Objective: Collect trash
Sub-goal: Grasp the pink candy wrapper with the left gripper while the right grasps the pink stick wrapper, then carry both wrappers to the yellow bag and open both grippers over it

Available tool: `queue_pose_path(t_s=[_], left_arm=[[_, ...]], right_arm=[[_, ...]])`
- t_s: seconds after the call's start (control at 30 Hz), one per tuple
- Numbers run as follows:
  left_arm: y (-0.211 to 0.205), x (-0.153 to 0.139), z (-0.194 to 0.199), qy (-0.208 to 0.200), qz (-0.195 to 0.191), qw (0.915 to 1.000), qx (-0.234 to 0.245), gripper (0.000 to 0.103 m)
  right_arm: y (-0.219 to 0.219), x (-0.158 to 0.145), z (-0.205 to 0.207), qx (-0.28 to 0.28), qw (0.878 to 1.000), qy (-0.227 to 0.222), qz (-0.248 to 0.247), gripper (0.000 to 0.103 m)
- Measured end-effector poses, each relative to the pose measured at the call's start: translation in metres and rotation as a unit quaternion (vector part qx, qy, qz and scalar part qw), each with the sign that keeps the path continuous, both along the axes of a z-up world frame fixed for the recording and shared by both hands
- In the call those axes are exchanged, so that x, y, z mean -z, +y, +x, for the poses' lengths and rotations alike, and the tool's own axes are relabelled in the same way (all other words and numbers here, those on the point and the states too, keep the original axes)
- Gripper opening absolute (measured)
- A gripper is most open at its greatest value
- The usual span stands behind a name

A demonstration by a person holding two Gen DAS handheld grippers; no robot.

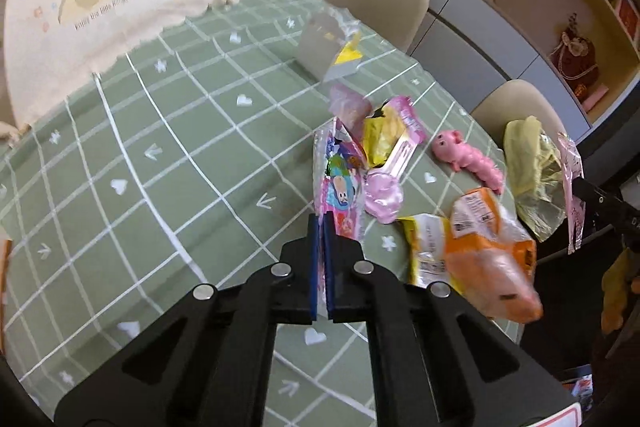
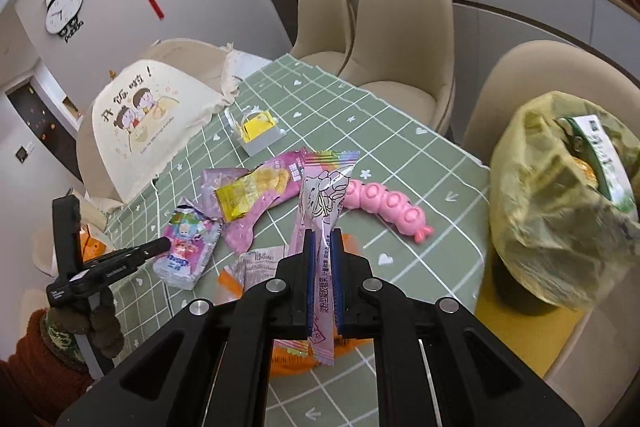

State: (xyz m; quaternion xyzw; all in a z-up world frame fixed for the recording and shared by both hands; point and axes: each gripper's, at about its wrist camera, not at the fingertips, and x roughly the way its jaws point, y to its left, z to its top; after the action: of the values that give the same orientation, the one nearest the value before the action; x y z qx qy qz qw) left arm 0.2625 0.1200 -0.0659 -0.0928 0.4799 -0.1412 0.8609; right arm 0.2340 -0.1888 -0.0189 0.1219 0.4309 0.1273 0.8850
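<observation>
My left gripper (image 1: 322, 223) is shut on the edge of a colourful cartoon wrapper (image 1: 340, 179), which also shows in the right wrist view (image 2: 190, 247). My right gripper (image 2: 323, 239) is shut on a long pink candy wrapper (image 2: 324, 203), held above the table; it also shows in the left wrist view (image 1: 570, 183). A yellow-green trash bag (image 2: 560, 195) with trash inside hangs at the table's right edge. More wrappers lie on the green tablecloth (image 1: 160, 147): a pink-and-yellow one (image 2: 256, 195), an orange one (image 1: 480, 251).
A pink caterpillar toy (image 2: 384, 207) lies near the bag. A grey holder with a yellow item (image 2: 258, 135) and a cream food cover (image 2: 148, 123) stand further back. Beige chairs (image 2: 400, 39) line the table's far side.
</observation>
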Motion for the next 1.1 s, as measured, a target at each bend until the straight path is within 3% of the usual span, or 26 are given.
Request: queue_pose_path(t_s=[0.27, 0.57, 0.9, 1.1], left_arm=[[-0.018, -0.077, -0.022, -0.074, 0.002, 0.9972, -0.001, 0.002], [-0.084, -0.159, -0.032, -0.160, -0.048, 0.9852, 0.039, 0.002], [-0.181, -0.180, -0.021, -0.174, -0.066, 0.9768, 0.106, 0.002], [-0.242, -0.180, -0.009, -0.177, -0.054, 0.9721, 0.144, 0.002]], right_arm=[[-0.020, -0.042, -0.041, 0.015, 0.998, -0.059, 0.003, 0.009], [-0.063, -0.085, -0.074, 0.033, 0.992, -0.116, -0.019, 0.009], [-0.138, -0.118, -0.086, 0.077, 0.984, -0.155, -0.045, 0.009], [-0.186, -0.124, -0.085, 0.109, 0.980, -0.162, -0.049, 0.009]])
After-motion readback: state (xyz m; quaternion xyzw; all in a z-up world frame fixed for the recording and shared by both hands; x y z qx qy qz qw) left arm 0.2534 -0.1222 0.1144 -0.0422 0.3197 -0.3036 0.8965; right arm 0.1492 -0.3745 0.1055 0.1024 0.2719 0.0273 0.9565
